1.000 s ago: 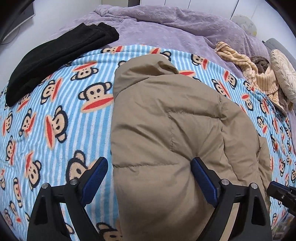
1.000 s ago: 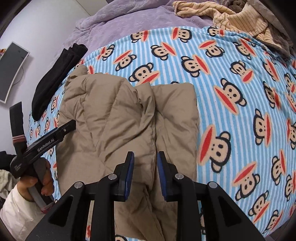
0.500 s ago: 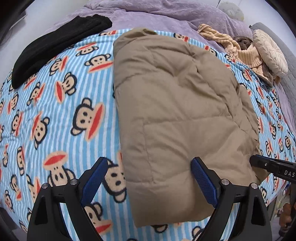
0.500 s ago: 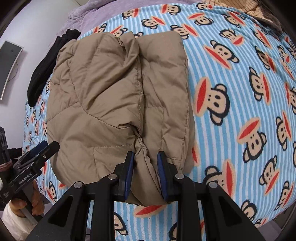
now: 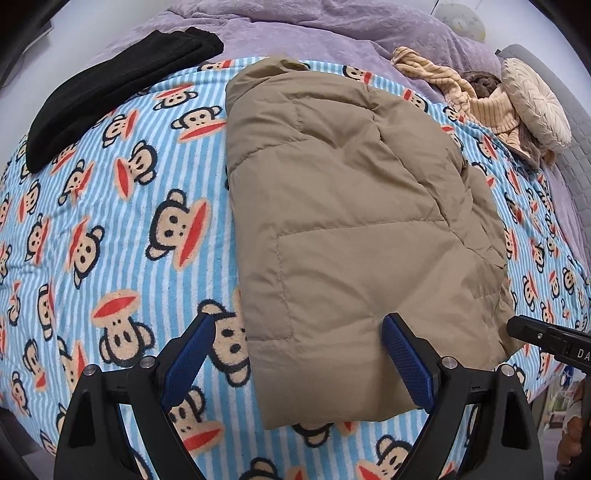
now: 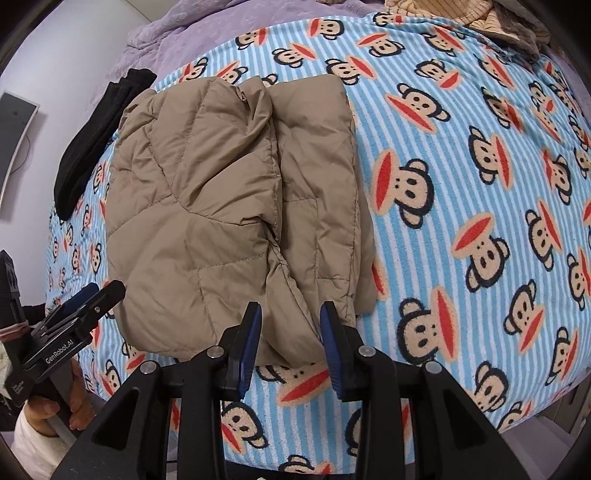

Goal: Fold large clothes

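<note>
The folded tan puffer jacket (image 5: 354, 229) lies as a thick bundle on the striped monkey-print blanket (image 5: 122, 206), its near hem close to the blanket's near edge and its far end reaching toward the purple bedspread (image 5: 314, 33). The left gripper (image 5: 297, 358) hovers at that near hem with its jaws spread wide; one blue pad sits over the blanket just beside the jacket's left side, the other over the jacket's near part, and neither pinches anything. From the right wrist view, the right gripper (image 6: 290, 343) is at the near right corner of the jacket (image 6: 236, 206), its jaws parted and not closed on the cloth, with a fold of the hem lying between them. A black garment (image 5: 110, 85) lies at the blanket's far left corner, well apart from the jacket, and striped beige clothing (image 5: 476, 99) with a round cushion (image 5: 535, 107) sits at the far right.
</note>
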Motion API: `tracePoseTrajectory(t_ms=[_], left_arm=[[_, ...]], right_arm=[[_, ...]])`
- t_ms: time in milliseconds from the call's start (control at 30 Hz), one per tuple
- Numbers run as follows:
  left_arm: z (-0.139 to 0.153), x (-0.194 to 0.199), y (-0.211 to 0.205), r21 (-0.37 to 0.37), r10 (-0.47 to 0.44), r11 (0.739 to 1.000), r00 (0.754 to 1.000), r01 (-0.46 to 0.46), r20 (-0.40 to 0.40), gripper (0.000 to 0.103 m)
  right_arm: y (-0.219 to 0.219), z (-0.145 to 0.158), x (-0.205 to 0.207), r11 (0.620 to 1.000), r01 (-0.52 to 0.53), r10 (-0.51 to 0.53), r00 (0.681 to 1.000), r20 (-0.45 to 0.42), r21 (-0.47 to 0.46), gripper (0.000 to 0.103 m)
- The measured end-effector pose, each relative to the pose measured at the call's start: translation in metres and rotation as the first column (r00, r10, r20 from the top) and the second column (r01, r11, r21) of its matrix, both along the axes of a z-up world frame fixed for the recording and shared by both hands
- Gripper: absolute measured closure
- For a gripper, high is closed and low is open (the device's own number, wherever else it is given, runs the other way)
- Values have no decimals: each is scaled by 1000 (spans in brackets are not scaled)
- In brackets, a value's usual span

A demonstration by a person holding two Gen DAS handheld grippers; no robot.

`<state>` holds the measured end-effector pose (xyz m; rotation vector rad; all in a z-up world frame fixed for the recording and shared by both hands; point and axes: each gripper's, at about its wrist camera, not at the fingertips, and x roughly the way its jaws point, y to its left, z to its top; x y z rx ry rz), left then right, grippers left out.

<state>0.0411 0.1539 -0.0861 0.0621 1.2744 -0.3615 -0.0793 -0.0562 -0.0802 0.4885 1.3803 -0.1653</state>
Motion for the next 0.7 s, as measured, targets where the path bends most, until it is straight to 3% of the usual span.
tracePoseTrajectory(t_ms=[367, 533, 700], left_arm=[[21, -29, 3, 36, 49, 998, 998, -50, 28, 10], [39, -47, 1, 45, 74, 996, 996, -76, 57, 10], [50, -62, -2, 54, 84, 995, 994, -87, 63, 10]], right_arm=[[2, 11, -5, 998, -53, 52, 998, 31, 20, 61], [3, 26, -16, 995, -97, 97, 994, 59, -1, 52], [-1, 35, -26, 994, -106, 106, 992, 70, 1, 49]])
